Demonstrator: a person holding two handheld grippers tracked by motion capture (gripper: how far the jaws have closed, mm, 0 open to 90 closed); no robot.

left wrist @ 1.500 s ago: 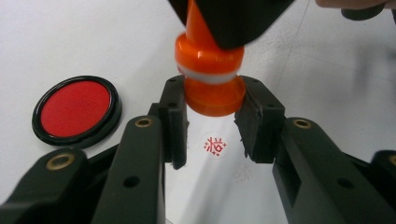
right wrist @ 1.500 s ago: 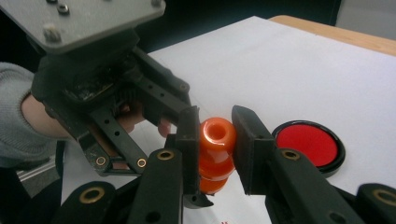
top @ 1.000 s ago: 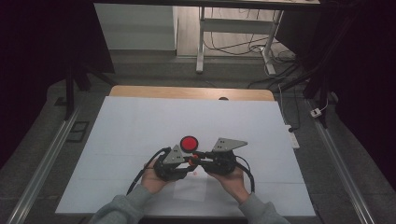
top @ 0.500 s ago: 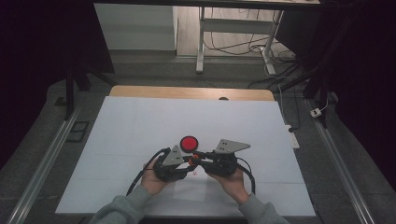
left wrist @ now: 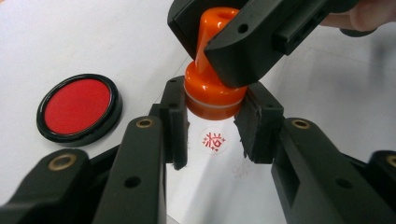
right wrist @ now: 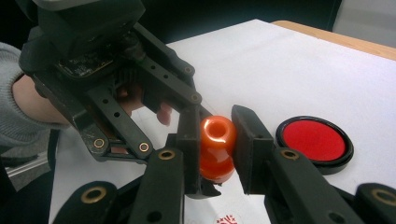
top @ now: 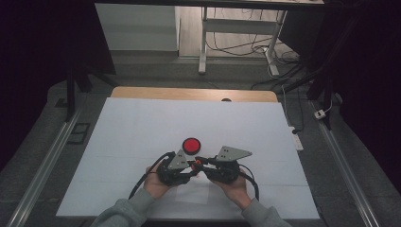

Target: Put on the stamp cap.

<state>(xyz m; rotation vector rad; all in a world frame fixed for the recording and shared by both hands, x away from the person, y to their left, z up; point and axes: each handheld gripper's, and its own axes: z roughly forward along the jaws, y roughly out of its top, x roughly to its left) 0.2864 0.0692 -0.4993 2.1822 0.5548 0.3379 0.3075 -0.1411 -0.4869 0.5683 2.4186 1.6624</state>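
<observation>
Orange stamp point(left wrist: 212, 91): base clamped by left tool point(left wrist: 212, 123), handle clamped by right tool point(right wrist: 215, 151). Red ink pad point(top: 191, 145) lies just beside, on white bench point(top: 142, 123).

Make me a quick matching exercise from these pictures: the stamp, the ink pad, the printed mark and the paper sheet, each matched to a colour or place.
Things:
1. stamp
2. ink pad
3. printed mark
4. paper sheet

Descriptions:
A. white, covering the tabletop
B. orange, clamped between black jaws
C. small red print under the stamp
D. round, red with a black rim, lying apart

Pairs: 1-B, 2-D, 3-C, 4-A
</observation>
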